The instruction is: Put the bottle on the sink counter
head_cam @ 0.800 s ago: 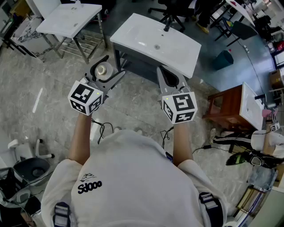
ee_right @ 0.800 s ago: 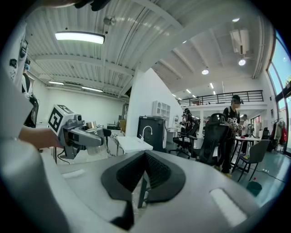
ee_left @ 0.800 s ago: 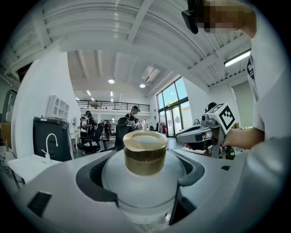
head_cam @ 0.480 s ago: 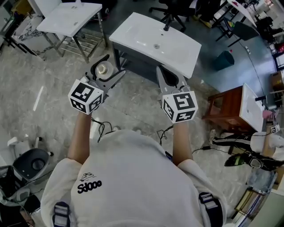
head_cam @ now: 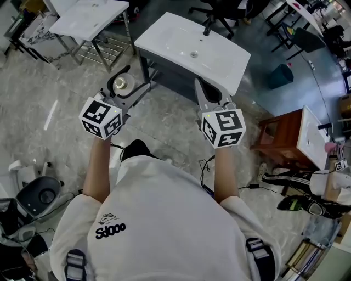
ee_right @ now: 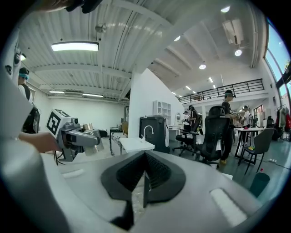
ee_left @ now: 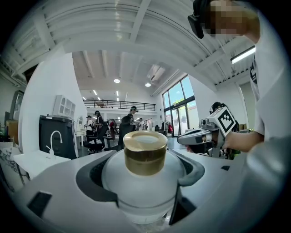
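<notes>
A clear round bottle with a gold cap sits upright between the jaws of my left gripper, which is shut on it. In the head view the bottle hangs above the floor, left of and short of the white sink counter. My right gripper is shut with nothing in it, its tips just in front of the counter's near edge. In the right gripper view the left gripper with the bottle shows at the left.
A second white sink top on a metal stand is at the upper left. A brown wooden cabinet with a basin stands at the right. A black office chair is behind the counter. Cables lie on the stone floor.
Both grippers and the view have shifted slightly forward toward the sink counter. The bottle stays in the left gripper. A dark shoe now shows below the grippers.
</notes>
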Demonstrator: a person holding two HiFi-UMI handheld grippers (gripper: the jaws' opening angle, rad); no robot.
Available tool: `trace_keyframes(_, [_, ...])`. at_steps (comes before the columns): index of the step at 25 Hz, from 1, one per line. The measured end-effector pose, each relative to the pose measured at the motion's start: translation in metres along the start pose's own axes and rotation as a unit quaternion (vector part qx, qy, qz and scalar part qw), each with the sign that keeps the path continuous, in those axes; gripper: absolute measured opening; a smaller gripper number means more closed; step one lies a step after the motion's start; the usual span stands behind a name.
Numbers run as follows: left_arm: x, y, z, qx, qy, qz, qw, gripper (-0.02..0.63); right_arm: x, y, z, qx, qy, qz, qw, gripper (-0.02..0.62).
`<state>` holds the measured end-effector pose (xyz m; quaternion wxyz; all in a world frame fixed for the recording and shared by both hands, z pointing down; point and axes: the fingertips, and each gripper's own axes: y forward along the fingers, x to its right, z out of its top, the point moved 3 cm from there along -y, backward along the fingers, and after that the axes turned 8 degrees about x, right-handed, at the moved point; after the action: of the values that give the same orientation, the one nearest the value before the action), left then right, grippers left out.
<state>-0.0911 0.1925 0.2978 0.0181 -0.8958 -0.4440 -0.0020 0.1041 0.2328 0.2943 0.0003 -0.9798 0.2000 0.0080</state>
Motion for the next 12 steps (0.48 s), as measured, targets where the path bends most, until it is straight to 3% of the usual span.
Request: trace_keyframes(12, [-0.031,0.032,-0.013,0.004,-0.013,0.007,0.9999,0.347,0.021,0.029,-0.012,-0.002,0.018,-0.008,1.0,0.01])
